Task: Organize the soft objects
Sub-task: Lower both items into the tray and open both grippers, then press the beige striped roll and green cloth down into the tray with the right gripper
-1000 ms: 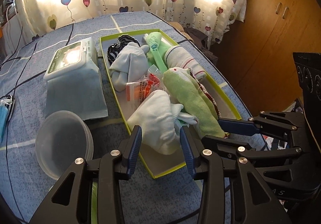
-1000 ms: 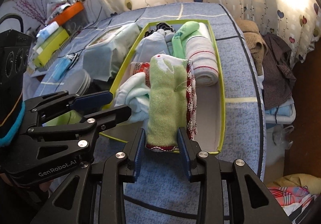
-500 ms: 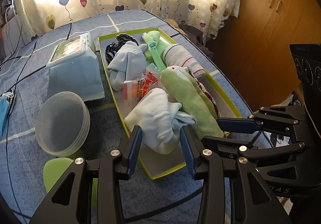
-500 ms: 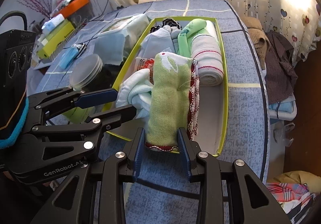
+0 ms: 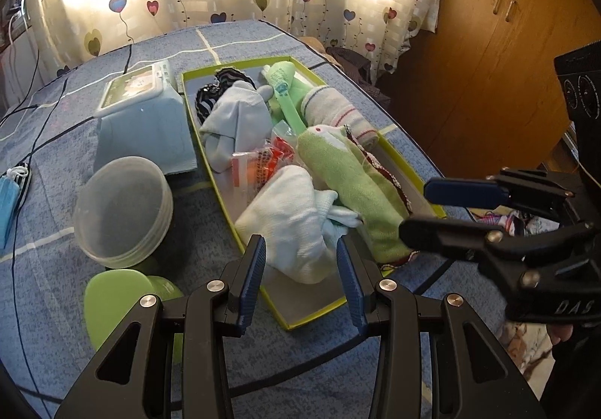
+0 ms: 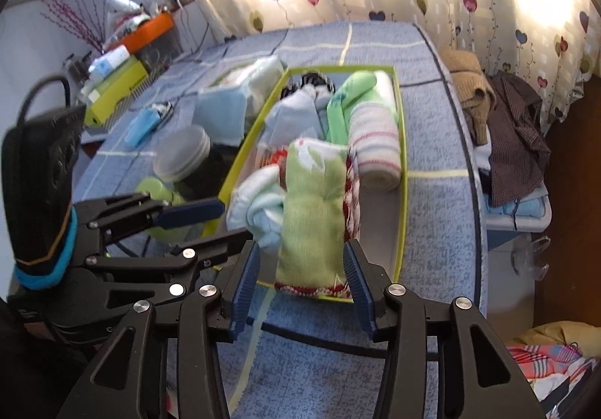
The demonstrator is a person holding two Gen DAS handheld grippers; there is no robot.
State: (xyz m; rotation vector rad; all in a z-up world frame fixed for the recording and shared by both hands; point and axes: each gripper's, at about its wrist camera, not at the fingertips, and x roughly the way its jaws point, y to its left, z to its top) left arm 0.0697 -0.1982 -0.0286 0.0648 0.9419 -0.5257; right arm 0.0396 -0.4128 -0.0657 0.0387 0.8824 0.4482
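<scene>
A yellow-green tray [image 5: 311, 312] [image 6: 402, 171] on the blue bedcover holds several soft things: a green rolled cloth [image 5: 353, 186] [image 6: 313, 216], a white sock bundle [image 5: 289, 220] [image 6: 255, 208], a striped rolled towel [image 5: 334, 111] [image 6: 375, 145], a pale blue cloth [image 5: 233, 118] and a red-printed plastic packet [image 5: 263, 163]. My left gripper [image 5: 300, 284] is open and empty, just before the tray's near end, in line with the white bundle. My right gripper [image 6: 302, 285] is open and empty, just before the green cloth's near end.
Left of the tray stand a wet-wipes pack [image 5: 139, 111], a clear plastic tub [image 5: 120, 205] and a green lid [image 5: 116, 302]. A blue face mask [image 5: 9, 193] lies at far left. Clothes [image 6: 507, 118] pile off the bed's right edge. A wooden wardrobe [image 5: 507, 43] stands at the right.
Both grippers have drawn back from the tray toward me and a little upward. The right gripper's jaws have opened wider around the green cloth's end. Nothing in the tray has moved.
</scene>
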